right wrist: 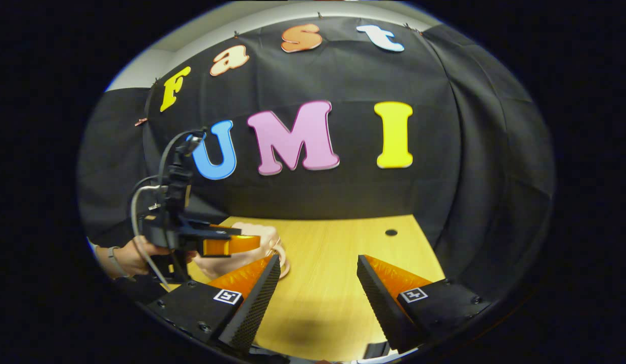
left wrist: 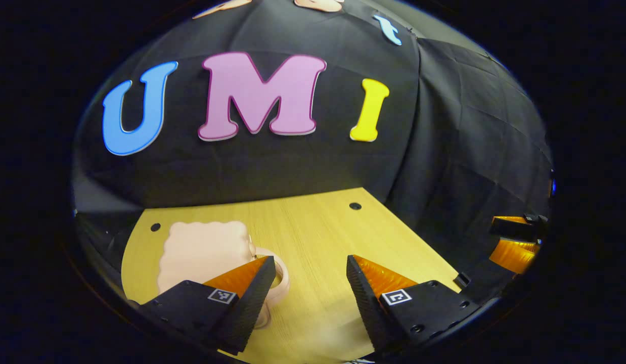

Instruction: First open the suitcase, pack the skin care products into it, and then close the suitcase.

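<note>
Left gripper (left wrist: 309,270) hangs above the wooden table (left wrist: 318,227) with its jaws spread wide, nothing between them. Seen from the right gripper view, the same left gripper (right wrist: 232,244) sits at the left of the scene, held by a hand (right wrist: 133,258) with a band at the wrist; its orange fingers point toward the table's middle. Cables loop up from its body.

Right gripper (right wrist: 318,275) is also wide apart and empty, over bare tabletop. In the left gripper view the right gripper's orange fingers (left wrist: 512,247) show at the far right edge, off the table's side.

The suitcase (left wrist: 204,253) is a small pale pink case with a scalloped edge, lying flat on the left part of the table, lid down. Its handle ring (left wrist: 280,278) sits on the side facing the table's middle, just behind the left gripper's left finger. From the right gripper view, the suitcase (right wrist: 257,233) lies right behind the left gripper's fingers; contact cannot be told.

Skin care products cannot be made out. Table has small dark holes (left wrist: 355,206) near its back edge.
</note>
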`<state>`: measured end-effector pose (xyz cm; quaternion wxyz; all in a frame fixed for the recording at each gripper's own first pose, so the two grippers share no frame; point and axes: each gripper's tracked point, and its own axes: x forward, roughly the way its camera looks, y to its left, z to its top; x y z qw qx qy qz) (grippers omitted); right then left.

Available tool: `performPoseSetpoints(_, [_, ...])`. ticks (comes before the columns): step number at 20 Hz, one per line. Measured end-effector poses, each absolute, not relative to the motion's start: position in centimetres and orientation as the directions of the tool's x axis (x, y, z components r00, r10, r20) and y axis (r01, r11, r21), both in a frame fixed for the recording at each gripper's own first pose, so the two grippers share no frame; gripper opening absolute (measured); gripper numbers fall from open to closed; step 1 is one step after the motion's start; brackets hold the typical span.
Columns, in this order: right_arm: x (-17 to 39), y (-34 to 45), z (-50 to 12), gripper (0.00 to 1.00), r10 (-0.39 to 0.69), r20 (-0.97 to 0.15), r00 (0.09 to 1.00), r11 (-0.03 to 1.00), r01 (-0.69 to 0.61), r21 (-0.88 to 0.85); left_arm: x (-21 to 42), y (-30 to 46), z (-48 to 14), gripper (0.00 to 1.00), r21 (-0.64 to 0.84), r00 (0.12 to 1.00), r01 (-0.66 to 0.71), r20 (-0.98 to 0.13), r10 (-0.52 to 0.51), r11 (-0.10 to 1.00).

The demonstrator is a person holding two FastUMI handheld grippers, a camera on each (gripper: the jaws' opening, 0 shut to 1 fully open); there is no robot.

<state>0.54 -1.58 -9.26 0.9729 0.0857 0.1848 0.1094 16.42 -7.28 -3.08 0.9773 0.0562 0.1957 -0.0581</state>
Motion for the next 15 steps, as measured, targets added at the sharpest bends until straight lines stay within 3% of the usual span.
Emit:
performPoseSetpoints(8, [3.0, -3.0, -3.6, 0.97, 0.248, -0.101, 0.963, 0.968, -0.249, 0.005, 10.3, -10.1, 4.2, 0.94, 0.064, 0.989, -0.101, -0.102, 0.107, 0.993])
performPoseSetpoints(15, [4.2, -2.2, -2.1, 0.96, 0.210, -0.069, 0.975, 0.977, -0.209, 0.032, 9.9, -9.1, 7.9, 0.94, 0.182, 0.992, -0.130, 0.024, 0.127, 0.975])
